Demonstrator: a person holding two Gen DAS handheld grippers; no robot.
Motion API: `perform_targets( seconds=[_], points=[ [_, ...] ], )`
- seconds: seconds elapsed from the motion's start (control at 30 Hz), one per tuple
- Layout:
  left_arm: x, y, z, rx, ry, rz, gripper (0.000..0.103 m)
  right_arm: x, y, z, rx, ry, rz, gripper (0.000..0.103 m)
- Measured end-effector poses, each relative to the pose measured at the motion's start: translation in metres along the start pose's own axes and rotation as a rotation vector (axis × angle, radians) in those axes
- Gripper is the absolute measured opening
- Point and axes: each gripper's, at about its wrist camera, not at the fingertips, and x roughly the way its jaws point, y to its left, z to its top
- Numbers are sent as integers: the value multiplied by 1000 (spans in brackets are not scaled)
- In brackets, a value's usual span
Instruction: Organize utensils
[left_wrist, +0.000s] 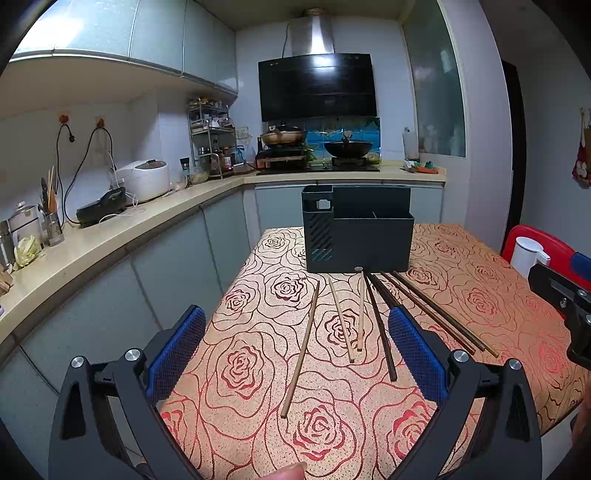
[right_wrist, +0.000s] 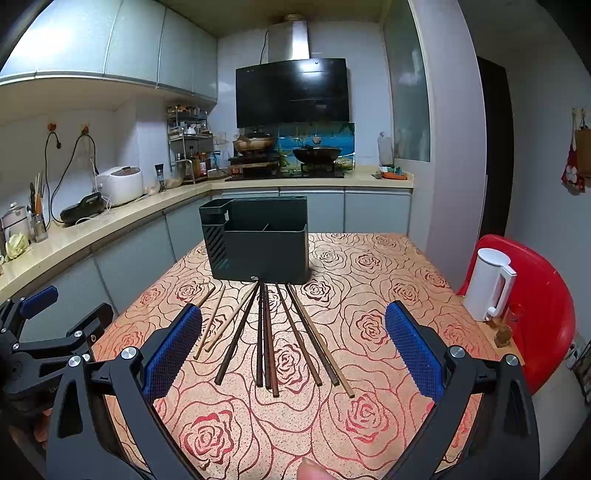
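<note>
Several chopsticks lie fanned out on the rose-patterned tablecloth (left_wrist: 240, 369), their far ends toward a black utensil holder (left_wrist: 358, 232). Light wooden chopsticks (left_wrist: 301, 350) are on the left and dark chopsticks (left_wrist: 380, 328) on the right. My left gripper (left_wrist: 296, 314) hovers open above the light ones, touching nothing. In the right wrist view my right gripper (right_wrist: 293, 308) stands open over the dark chopsticks (right_wrist: 267, 336), with the light chopsticks (right_wrist: 210, 321) beside its left finger. The holder (right_wrist: 258, 240) stands just behind them, its compartments looking empty.
A white kettle (right_wrist: 487, 288) sits on a red stool (right_wrist: 543, 302) off the table's right edge. The kitchen counter (left_wrist: 92, 243) with a rice cooker (left_wrist: 144, 179) runs along the left. A stove with woks (left_wrist: 317, 147) is at the back. A fingertip (right_wrist: 312, 469) shows at the bottom.
</note>
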Motion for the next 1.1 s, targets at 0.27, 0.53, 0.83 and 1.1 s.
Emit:
perform_targets(
  seconds=[0.27, 0.53, 0.83, 1.1],
  points=[
    [-2, 1, -1, 0, -6, 0, 96, -1, 0, 0, -3, -4, 0, 96],
    [-3, 0, -1, -1, -1, -2, 96, -2, 2, -2, -5, -6, -1, 96],
    [-4, -2, 0, 5, 0, -8, 96, -2, 3, -3, -6, -7, -1, 96],
    [-3, -4, -1, 7, 4, -9, 96, -2, 4, -4, -7, -3, 0, 96]
  ],
)
